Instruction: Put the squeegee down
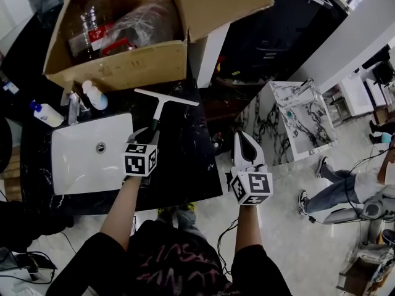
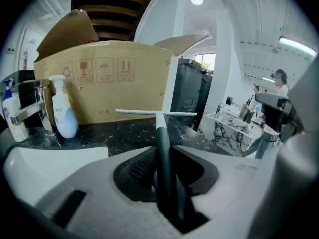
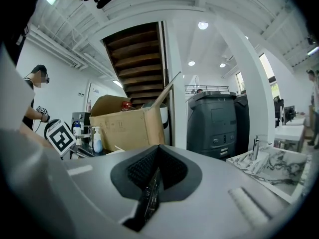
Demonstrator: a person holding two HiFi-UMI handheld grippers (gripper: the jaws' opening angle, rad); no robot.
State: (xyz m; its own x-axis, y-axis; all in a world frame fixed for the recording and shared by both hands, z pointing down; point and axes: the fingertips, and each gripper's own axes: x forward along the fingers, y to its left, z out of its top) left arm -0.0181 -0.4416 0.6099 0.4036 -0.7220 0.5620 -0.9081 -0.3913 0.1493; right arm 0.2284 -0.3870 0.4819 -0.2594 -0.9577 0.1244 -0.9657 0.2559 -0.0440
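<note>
A squeegee (image 1: 162, 105) with a white blade and a dark green handle is held over the black marble counter (image 1: 185, 165), its blade close in front of the cardboard box. My left gripper (image 1: 147, 138) is shut on the handle, right of the sink. In the left gripper view the handle (image 2: 163, 151) runs up between the jaws of my left gripper (image 2: 160, 169) to the level blade. Whether the blade touches the counter I cannot tell. My right gripper (image 1: 245, 145) hangs past the counter's right edge, shut and empty; my right gripper (image 3: 157, 158) shows nothing between its pads.
An open cardboard box (image 1: 117, 69) stands at the back of the counter. A white sink (image 1: 80, 162), a faucet (image 1: 74, 106) and two pump bottles (image 1: 95, 95) lie left. A marble washstand (image 1: 296, 119) and a seated person (image 1: 336, 187) are to the right.
</note>
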